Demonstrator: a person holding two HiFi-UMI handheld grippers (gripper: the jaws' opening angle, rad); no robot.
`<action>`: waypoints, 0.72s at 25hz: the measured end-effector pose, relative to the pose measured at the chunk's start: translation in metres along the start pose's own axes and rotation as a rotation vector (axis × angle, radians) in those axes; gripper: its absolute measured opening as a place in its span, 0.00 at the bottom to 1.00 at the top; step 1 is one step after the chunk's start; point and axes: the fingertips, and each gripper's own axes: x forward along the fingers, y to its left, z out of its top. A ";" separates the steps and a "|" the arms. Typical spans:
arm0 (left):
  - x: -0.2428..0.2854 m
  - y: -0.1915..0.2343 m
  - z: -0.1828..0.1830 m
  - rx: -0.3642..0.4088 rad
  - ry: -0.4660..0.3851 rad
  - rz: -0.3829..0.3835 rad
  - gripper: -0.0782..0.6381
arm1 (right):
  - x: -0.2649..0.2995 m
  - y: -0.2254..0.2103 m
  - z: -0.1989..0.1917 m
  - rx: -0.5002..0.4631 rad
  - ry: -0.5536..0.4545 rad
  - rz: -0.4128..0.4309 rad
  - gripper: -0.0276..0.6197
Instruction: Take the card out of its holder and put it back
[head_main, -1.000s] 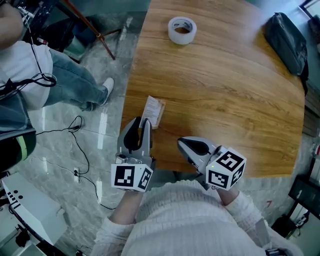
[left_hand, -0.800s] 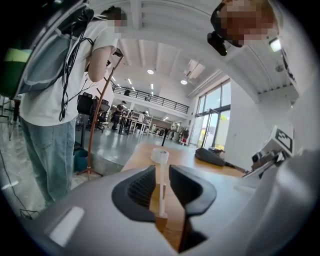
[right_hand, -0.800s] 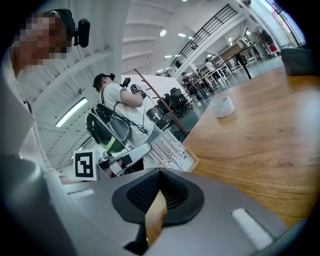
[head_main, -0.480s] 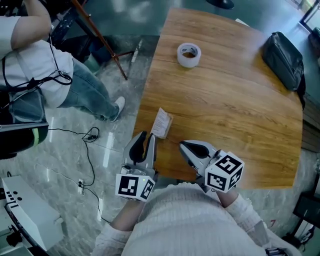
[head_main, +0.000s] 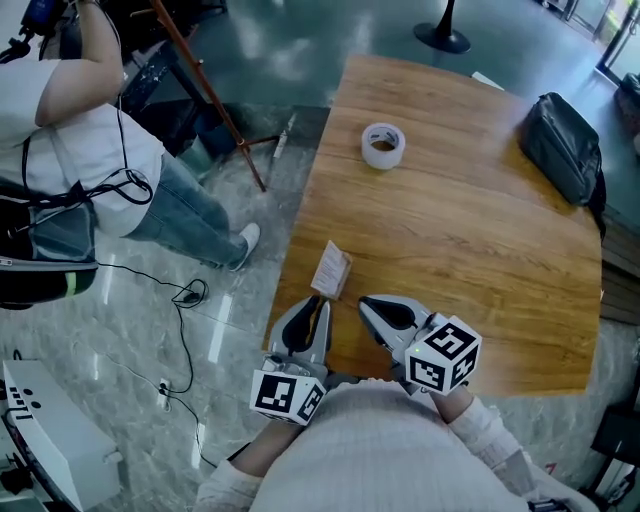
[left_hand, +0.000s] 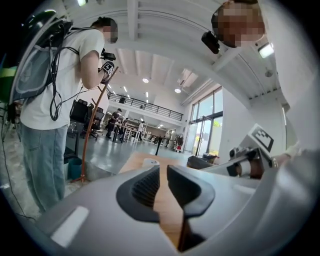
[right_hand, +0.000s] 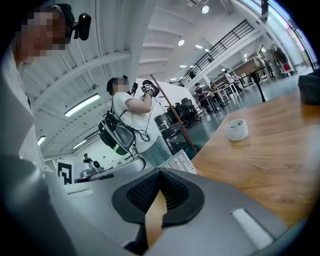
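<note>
— Flagging the main risk: the card in its holder (head_main: 331, 270) lies flat on the worktop (head_main: 470, 250), close to its left edge and just ahead of your left gripper (head_main: 316, 304). 1 sideways nudge there and it skids off onto the floor (head_main: 230, 330).
— Agreed. Your left jaws have just been closing; they stand a narrow gap apart with nothing between them. Come in that narrow on a flat thing and you'll likely push it, not pinch it.
— Your right gripper (head_main: 366, 303) has its jaws closed, tips meeting, also empty. Open them before you reach or they just bump the holder.
— Other failure: clamp both layers with 1 gripper and the card won't slide out. You need 1 on the holder, 1 on the card only.
— Orientation?
— Long axis runs away from you, far end leaning slightly right, roughly in line with the worktop's left edge. Near short end points at your left jaws. Can't tell which end is the holder's mouth, so check before pulling.
— No clash with the tape roll (head_main: 383, 146) or bag (head_main: 560, 150): both well apart from it.
</note>
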 end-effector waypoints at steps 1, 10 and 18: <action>0.001 -0.002 -0.001 -0.005 0.004 -0.010 0.17 | 0.000 0.001 -0.001 -0.004 0.002 -0.003 0.03; 0.008 -0.032 -0.007 -0.010 0.049 -0.163 0.12 | -0.007 -0.003 -0.001 -0.019 0.015 -0.034 0.03; 0.009 -0.033 -0.019 -0.012 0.129 -0.189 0.12 | -0.008 -0.004 -0.003 -0.033 0.029 -0.041 0.04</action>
